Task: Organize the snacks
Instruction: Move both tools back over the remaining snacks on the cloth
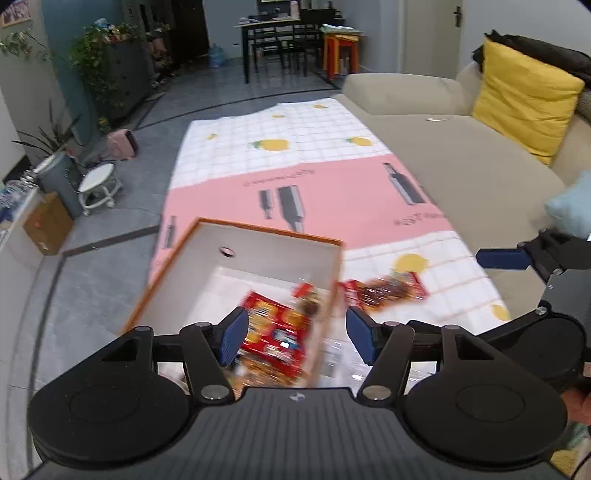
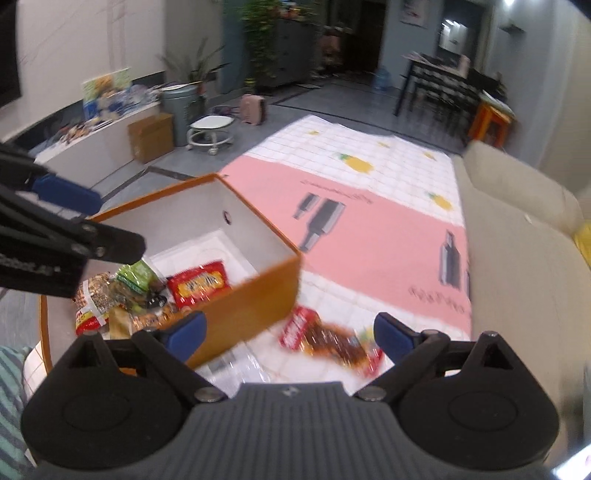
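Observation:
An orange box (image 1: 236, 225) (image 2: 255, 299) with a white inside stands on a patterned mat. It holds several snack packs: a red pack (image 1: 275, 330) (image 2: 199, 282), a green pack (image 2: 138, 275) and others. A red and brown snack pack (image 1: 388, 290) (image 2: 332, 341) lies on the mat just right of the box. A clear wrapper (image 2: 236, 367) lies beside the box. My left gripper (image 1: 295, 338) is open and empty above the box's near right part. My right gripper (image 2: 290, 336) is open and empty above the loose pack.
A beige sofa (image 1: 461, 155) (image 2: 517, 236) with a yellow cushion (image 1: 524, 99) borders the mat on the right. A white wheeled stool (image 1: 98, 186) (image 2: 210, 131), a cardboard box (image 2: 151, 136) and a bin (image 2: 181, 105) stand to the left. A dark table (image 1: 280, 33) is far back.

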The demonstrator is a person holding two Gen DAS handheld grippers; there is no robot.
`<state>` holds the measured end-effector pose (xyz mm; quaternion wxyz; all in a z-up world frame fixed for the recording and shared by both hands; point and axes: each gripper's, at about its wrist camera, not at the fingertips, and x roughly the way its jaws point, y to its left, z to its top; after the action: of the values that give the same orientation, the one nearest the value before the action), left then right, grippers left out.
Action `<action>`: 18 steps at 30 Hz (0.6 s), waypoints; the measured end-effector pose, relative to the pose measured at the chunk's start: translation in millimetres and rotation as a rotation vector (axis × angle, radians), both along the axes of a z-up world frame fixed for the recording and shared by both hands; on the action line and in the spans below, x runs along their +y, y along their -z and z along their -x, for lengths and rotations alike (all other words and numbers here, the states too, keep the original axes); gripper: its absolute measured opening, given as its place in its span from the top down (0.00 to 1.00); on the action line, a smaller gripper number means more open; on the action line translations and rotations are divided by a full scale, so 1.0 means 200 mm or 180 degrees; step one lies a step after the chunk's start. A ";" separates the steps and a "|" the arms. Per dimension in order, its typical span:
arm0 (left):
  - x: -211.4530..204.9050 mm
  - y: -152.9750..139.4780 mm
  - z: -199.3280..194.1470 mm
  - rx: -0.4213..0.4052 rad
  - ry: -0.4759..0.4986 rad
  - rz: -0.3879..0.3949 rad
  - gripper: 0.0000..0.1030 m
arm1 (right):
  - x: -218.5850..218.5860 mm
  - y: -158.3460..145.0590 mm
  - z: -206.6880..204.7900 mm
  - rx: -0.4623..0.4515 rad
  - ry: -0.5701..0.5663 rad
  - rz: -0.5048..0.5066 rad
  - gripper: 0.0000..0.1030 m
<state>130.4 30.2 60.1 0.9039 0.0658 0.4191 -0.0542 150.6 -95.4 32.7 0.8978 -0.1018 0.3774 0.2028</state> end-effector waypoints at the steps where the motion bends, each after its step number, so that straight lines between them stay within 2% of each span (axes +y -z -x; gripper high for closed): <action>1: -0.03 0.00 0.02 0.0015 0.0036 0.0031 0.30 | -0.03 0.01 0.02 0.0028 0.0056 -0.0023 0.09; 7: -0.17 0.10 0.11 0.0175 0.0207 0.0161 0.30 | -0.21 0.09 0.15 0.0213 0.0351 -0.0092 0.09; 18: -0.29 0.40 0.19 0.0582 0.0488 -0.0013 0.30 | -0.41 0.31 0.29 0.0578 0.0606 -0.0126 0.09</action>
<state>91.7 -28.7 -19.5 0.8550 0.0943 0.4937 -0.1280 92.0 -177.8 -29.9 0.8769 -0.0290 0.4610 0.1326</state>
